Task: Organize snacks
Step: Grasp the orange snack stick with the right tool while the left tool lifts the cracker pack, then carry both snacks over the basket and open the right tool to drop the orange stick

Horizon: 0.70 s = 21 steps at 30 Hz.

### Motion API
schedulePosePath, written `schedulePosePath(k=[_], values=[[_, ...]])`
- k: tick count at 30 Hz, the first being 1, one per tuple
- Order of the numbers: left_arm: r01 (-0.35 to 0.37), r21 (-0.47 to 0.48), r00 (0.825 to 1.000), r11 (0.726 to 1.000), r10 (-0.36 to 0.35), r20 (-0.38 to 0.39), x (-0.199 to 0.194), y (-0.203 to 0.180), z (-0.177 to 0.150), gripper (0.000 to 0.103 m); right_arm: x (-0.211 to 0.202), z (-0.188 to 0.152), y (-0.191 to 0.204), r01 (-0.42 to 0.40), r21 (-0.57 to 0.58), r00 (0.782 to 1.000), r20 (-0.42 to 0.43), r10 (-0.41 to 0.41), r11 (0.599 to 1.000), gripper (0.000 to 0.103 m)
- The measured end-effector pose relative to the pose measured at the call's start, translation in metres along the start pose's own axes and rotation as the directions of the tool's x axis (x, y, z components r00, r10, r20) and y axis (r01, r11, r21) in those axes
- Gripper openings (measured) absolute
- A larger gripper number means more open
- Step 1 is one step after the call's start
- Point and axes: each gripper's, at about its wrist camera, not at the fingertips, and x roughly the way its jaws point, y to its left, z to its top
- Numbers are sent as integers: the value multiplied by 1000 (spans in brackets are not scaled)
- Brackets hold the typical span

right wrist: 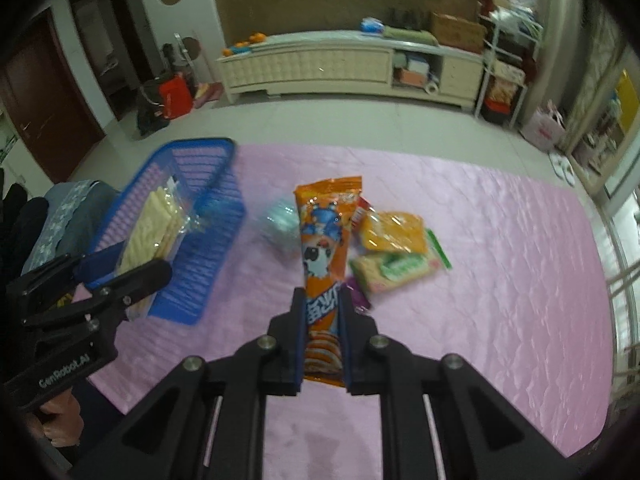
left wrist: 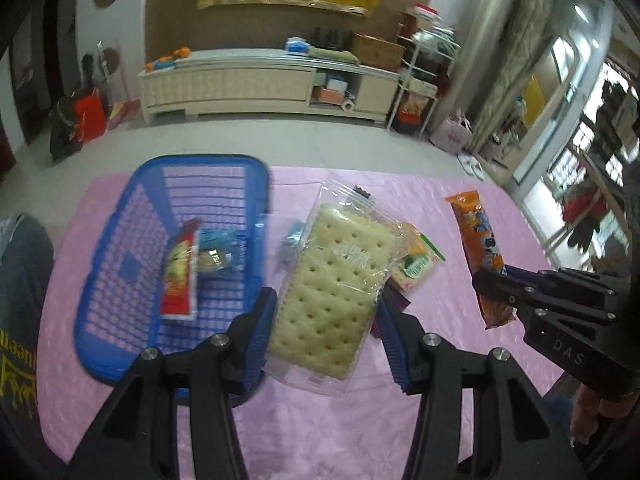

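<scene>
Both grippers are in the carrying step: the left gripper is clamped on the cracker pack and the right gripper on the orange snack bar, both lifted above the pink desk, so next each must go over the blue basket at left frame and release.

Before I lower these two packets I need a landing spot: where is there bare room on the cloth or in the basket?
Free: the pink cloth right of the snack pile, and the near strip. The blue basket has bare floor left of its red packet. Crowded: between basket and pile.
</scene>
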Motion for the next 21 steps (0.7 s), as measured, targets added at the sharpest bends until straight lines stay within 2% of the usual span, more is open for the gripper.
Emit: schedulePosePath(k=[4, 11, 21], values=[[-29, -22, 999, 999, 30, 21, -18, 28, 2, 48, -6, 14, 38, -27, -33, 999, 27, 27, 999, 18], [-76, -49, 996, 996, 77, 33, -36, 80, 11, 48, 6, 37, 96, -91, -85, 996, 11, 92, 992, 18], [-126, -61, 992, 990, 127, 16, -31, 134, 24, 48, 44, 58, 144, -118, -89, 992, -46, 114, 989, 18]])
